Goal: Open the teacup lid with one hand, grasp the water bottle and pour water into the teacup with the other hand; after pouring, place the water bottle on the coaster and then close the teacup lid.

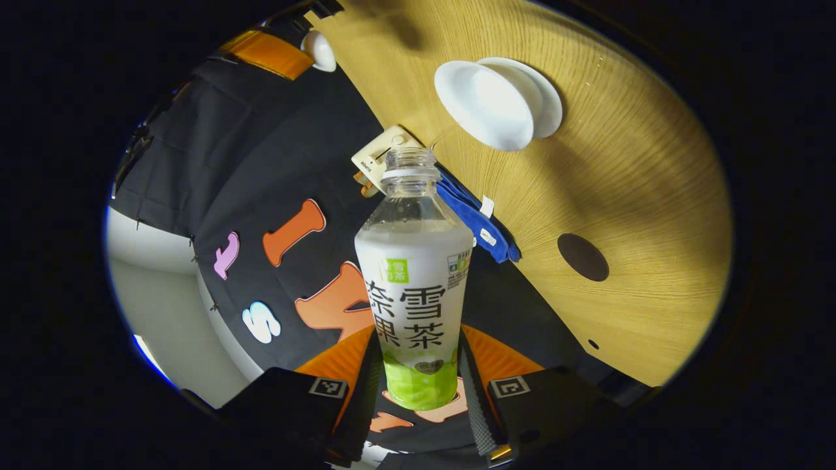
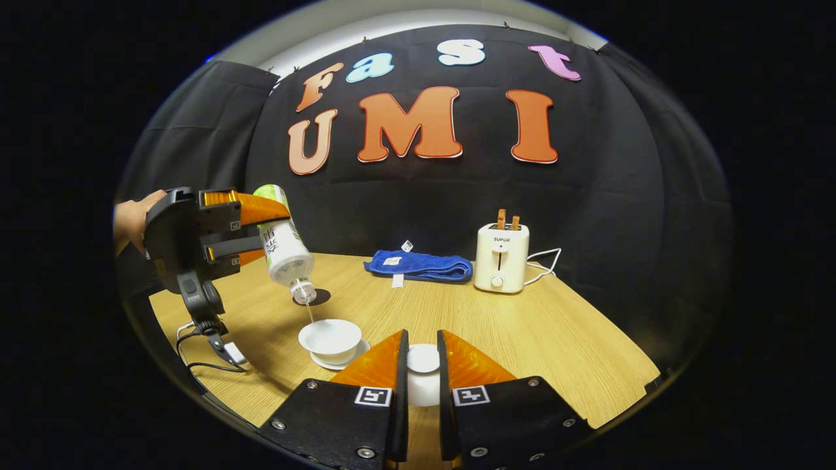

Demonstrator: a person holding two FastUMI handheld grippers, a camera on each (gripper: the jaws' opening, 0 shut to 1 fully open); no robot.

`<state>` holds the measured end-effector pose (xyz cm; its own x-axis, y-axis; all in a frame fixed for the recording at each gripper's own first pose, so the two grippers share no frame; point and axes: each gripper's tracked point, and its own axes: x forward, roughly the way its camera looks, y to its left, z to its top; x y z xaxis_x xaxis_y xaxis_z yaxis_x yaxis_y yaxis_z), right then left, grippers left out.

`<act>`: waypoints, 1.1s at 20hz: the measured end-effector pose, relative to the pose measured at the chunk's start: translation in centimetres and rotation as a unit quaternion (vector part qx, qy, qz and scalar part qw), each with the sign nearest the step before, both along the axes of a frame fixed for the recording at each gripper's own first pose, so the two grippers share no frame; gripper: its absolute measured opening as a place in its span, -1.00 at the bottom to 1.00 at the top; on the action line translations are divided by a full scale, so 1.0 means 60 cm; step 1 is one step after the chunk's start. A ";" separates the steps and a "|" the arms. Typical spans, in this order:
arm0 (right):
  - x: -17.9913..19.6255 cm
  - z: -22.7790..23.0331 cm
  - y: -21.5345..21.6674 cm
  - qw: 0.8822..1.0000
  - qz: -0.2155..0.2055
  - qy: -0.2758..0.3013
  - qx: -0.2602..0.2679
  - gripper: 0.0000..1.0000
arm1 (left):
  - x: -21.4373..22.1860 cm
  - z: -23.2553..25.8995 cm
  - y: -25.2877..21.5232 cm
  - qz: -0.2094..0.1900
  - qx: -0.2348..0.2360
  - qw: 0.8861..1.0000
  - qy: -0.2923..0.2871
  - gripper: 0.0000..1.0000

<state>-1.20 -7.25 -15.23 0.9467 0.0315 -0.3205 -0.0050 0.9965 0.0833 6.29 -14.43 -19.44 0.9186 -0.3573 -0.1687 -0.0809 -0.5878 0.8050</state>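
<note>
My left gripper (image 1: 418,385) is shut on the water bottle (image 1: 414,287), a clear uncapped bottle with a white and green label. In the right gripper view the bottle (image 2: 285,248) is tipped mouth down in the left gripper (image 2: 228,235), and a thin stream falls into the white teacup (image 2: 330,339) on its saucer. The teacup (image 1: 486,104) stands lidless on the wooden table (image 1: 640,196). My right gripper (image 2: 422,375) is shut on the white teacup lid (image 2: 422,373), held to the right of the cup. A dark round coaster (image 1: 582,257) lies on the table behind the cup (image 2: 317,297).
A folded blue cloth (image 2: 419,266) lies at the back of the table. Beside it stands a cream toaster (image 2: 501,258) with its cord. A cable and a small white plug (image 2: 225,356) lie near the table's left edge. A hand (image 2: 134,219) holds the left gripper.
</note>
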 end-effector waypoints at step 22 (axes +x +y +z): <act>0.047 0.051 0.080 0.998 0.019 -0.048 0.027 -0.61 | 0.017 0.073 0.049 0.114 -0.720 0.641 0.239 0.29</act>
<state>1.63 -2.45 -12.19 0.9708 0.0832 -0.2251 -0.0539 0.9896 0.1332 7.32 -11.49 -15.05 0.9408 -0.3251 -0.0960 0.3340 0.8403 0.4270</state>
